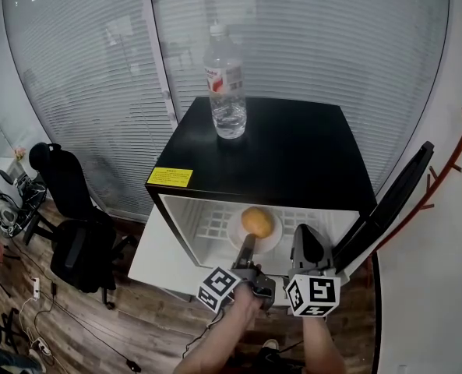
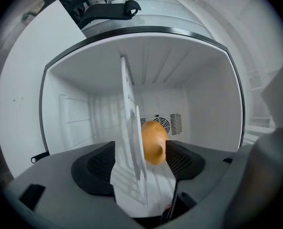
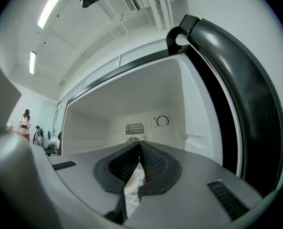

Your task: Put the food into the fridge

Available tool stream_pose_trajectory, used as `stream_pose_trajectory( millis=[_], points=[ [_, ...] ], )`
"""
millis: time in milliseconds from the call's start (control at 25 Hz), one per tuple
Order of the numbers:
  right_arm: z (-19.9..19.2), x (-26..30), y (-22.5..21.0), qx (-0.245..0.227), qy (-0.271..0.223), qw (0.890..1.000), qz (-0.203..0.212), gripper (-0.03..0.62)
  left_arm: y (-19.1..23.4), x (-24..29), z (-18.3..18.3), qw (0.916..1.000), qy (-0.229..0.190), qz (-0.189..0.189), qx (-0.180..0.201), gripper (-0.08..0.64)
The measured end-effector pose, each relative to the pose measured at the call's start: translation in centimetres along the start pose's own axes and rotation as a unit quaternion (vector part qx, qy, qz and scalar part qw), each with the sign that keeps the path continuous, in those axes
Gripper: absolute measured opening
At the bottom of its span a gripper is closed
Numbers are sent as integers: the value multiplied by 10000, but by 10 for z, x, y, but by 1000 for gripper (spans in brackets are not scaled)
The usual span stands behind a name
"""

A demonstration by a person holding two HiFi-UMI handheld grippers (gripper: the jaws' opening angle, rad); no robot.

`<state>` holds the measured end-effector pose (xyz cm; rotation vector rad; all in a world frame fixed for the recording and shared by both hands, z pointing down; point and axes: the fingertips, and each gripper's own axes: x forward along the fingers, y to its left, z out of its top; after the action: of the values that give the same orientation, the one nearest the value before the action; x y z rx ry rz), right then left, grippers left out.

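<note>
A small black fridge [image 1: 293, 150] stands open, its white inside lit. A round orange-yellow food item [image 1: 257, 222] lies on a white plate [image 1: 255, 238] on the wire shelf inside. My left gripper [image 1: 248, 246] reaches into the opening at the plate's near edge. In the left gripper view, which is rolled sideways, the plate [image 2: 131, 156] runs edge-on between the jaws with the food [image 2: 153, 142] on it. The left gripper [image 2: 141, 162] is open, and its pads [image 2: 98, 168] stand clear of the plate. My right gripper [image 1: 307, 241] is just to the right at the fridge mouth. In its own view the right gripper [image 3: 140, 149] is shut and holds nothing.
The fridge door [image 1: 394, 201] hangs open at the right, close beside my right gripper [image 3: 236, 89]. A clear water bottle [image 1: 227, 84] stands on the fridge top. A black office chair [image 1: 75, 224] sits on the wood floor to the left. Window blinds run behind the fridge.
</note>
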<state>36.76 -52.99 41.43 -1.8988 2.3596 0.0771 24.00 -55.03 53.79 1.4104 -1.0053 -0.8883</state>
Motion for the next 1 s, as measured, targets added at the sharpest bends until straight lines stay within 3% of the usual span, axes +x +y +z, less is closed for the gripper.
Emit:
stream_pose_trajectory(
  millis=[280,400,520,640,720,800,920,1000],
  points=[
    [4,1,9,-37,-29,10000,60,26,-4,-7,5,10000,-58,-30,-39,327],
    [5,0,11,-38,-31,10000,80,25,-3,-17,11,9998,-105,31,141,327],
    [4,0,14,-44,-23,9999,89,26,-4,-29,18,9961,-101,96,871,325],
    [4,0,18,-39,-15,9999,102,26,-7,-40,27,9808,-102,161,1940,325],
    [3,0,22,-45,-15,9999,122,25,-11,-47,33,9610,-119,203,2757,325],
    [3,-1,25,-48,-13,9999,137,25,-21,-53,37,9302,-166,204,3661,325],
    [1,-4,30,-60,9,9998,165,26,-40,-61,39,8666,-214,124,4984,325],
    [1,-6,34,-89,21,9998,187,26,-54,-64,37,8242,-193,21,5659,324]
  ],
)
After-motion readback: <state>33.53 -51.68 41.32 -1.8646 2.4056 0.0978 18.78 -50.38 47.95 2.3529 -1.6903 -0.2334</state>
